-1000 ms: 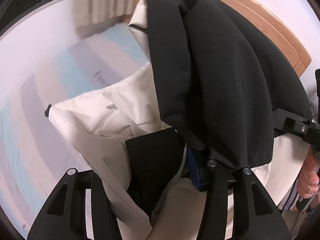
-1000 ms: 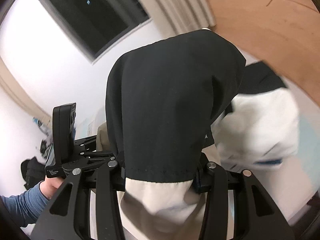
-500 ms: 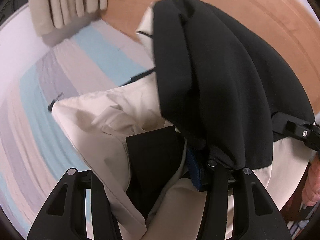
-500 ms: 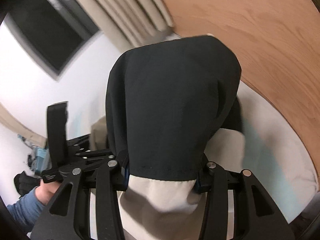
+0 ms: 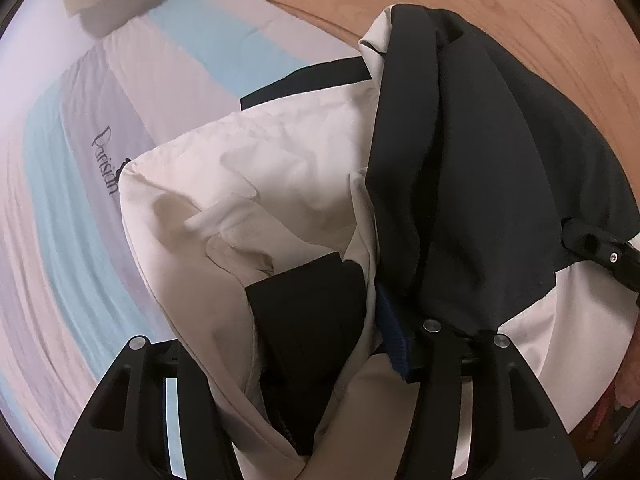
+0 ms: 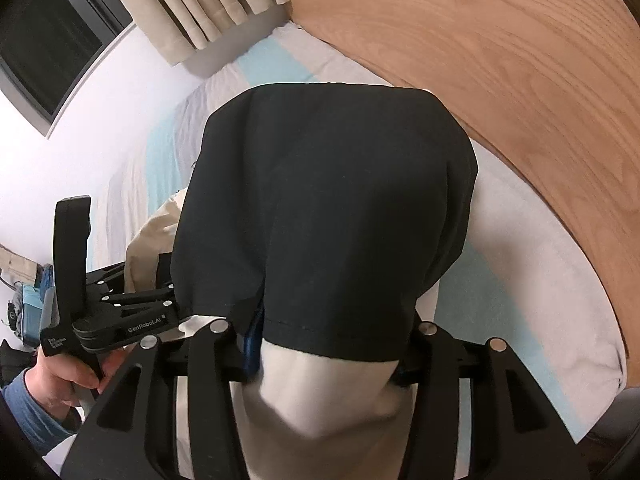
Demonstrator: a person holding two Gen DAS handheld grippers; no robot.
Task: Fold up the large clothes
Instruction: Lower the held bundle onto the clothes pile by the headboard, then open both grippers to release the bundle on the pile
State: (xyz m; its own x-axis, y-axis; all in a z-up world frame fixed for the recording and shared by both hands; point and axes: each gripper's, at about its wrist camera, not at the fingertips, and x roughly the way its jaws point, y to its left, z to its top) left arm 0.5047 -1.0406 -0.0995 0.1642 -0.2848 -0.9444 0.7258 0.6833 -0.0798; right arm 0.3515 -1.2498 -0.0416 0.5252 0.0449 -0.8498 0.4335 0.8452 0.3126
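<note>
1. Step in hand: we are carrying a cream-and-black jacket (image 5: 256, 184) over the striped bed sheet (image 5: 80, 184) to lay one part of it down across the rest. We judge this to be a fold in progress, not yet set down.

2. Location of the garment: its cream body lies on the bed below the left gripper (image 5: 308, 360). A black panel drapes over the front of both grippers and hangs beside the wooden headboard (image 6: 520, 80).

3. Left gripper state: the jaws are opening. Cream and black fabric runs up between them and lies against the blue pad of the right-hand finger. We cannot tell whether the other finger presses on it.

4. Right gripper (image 6: 328, 360) state: the jaws are opening. A thick bunch of cream fabric below the black hem fills the gap, and both pads touch it.

5. The left gripper, with the person's hand (image 6: 76, 368) on its handle, sits just beside the right one.

6. Next move calls for: lower both grippers together until the draped panel rests flat on the cream body, then finish the release and withdraw without dragging the fabric.

7. Risk: uneven release would leave the fold skewed.
</note>
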